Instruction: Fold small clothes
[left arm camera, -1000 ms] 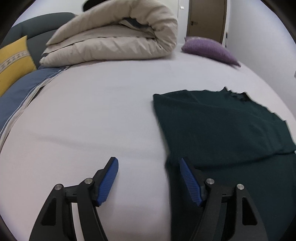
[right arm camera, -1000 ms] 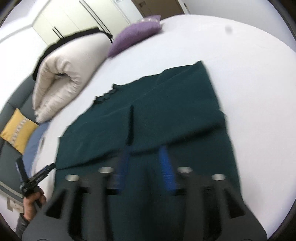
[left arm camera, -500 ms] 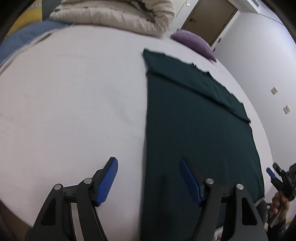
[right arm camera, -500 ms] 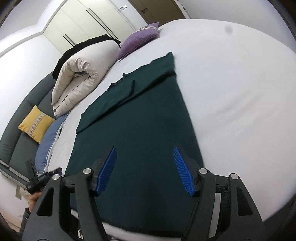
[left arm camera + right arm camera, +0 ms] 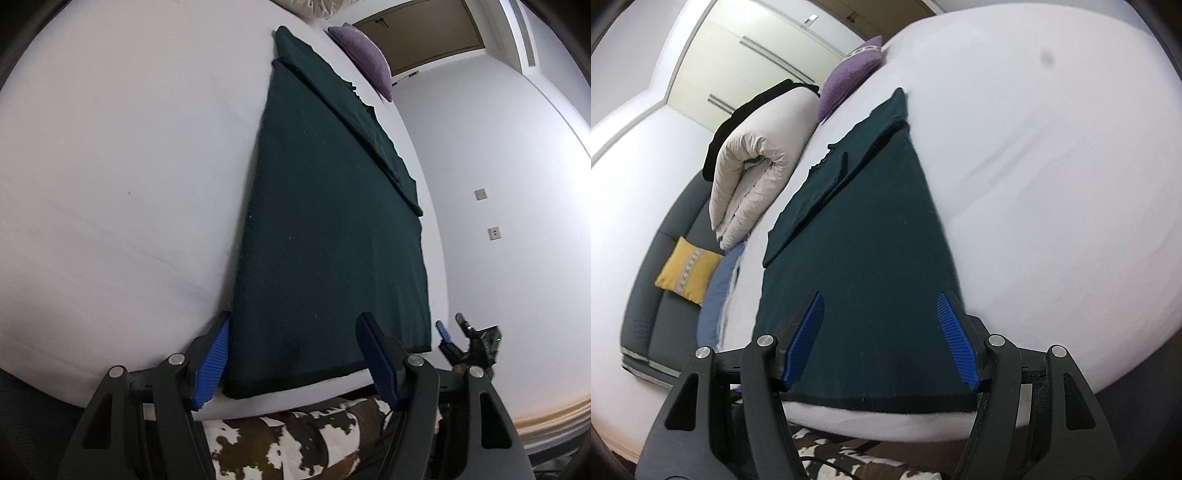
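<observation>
A dark green garment (image 5: 325, 229) lies flat on the white bed (image 5: 122, 166), sleeves seemingly folded in. Both the left gripper (image 5: 293, 354) and right gripper (image 5: 881, 339) are spread above its near hem, gripping nothing.

Two fisheye views, each from a camera mounted on a handheld gripper, looking forward and downward along its two blue-padded fingers.

The left wrist view sits close above the near edge of the white bed (image 5: 110, 184), at the dark green garment (image 5: 325, 221)'s left near corner. It faces along the garment toward a purple pillow (image 5: 364, 59) and a door at 1 o'clock.

The right wrist view sits close above the same near edge, over the garment's right near corner, facing toward 11 o'clock.

Both views share the garment, the bed and the purple pillow. The left view also catches the right gripper (image 5: 452, 338) at 4 o'clock.
</observation>
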Available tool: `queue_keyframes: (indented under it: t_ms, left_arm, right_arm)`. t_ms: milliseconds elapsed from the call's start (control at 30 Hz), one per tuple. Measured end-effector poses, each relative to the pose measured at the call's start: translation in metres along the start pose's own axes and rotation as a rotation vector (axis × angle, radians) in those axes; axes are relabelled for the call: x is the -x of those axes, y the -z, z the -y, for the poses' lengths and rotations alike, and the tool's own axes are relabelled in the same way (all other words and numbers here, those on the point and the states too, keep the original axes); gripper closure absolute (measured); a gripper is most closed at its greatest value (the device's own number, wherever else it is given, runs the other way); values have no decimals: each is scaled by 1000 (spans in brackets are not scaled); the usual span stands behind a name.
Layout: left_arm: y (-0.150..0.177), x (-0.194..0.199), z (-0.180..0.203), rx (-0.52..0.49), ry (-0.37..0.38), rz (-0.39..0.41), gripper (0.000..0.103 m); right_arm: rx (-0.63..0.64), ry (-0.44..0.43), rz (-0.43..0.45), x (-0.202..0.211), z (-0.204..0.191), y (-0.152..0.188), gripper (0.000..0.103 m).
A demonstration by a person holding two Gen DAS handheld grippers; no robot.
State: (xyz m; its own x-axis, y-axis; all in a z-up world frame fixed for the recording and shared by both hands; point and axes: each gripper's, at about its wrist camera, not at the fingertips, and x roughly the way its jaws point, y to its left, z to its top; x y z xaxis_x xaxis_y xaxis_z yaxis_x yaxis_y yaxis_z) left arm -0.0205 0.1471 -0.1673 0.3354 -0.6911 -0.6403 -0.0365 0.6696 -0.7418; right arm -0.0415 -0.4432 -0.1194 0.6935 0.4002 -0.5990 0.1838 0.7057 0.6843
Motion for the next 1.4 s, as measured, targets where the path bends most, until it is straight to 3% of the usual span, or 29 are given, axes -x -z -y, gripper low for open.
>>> queue_keyframes:
  t_ms: [100, 233, 567, 833, 967, 1133, 1367, 1400]
  left_arm:
    - [-2, -2, -8, 55, 66, -7, 35]
    - [-1, 0, -16, 80, 84, -20, 52]
    - [2, 0, -13, 51, 55, -44, 61]
    - [7, -2, -16, 33, 19, -60, 92]
    - [11, 5, -20, 24, 11, -59, 95]
    - [14, 9, -20, 9, 0, -54, 96]
    - [14, 8, -17, 3, -8, -48, 96]
    - [15, 6, -14, 3, -9, -45, 96]
  right_arm:
    - [-31, -9, -9, 7, 11, -1, 41]
    - [-68, 16, -28, 14, 26, -1, 39]
    - [-107, 59, -129, 14, 49, 6, 43]
    - [-104, 68, -252, -7, 37, 8, 46]
    - [-117, 58, -285, -20, 36, 7, 47]
    - [-129, 41, -294, -20, 37, 10, 61]
    - [-121, 29, -318, -24, 40, 19, 94]
    - [-109, 28, -322, -24, 38, 19, 95]
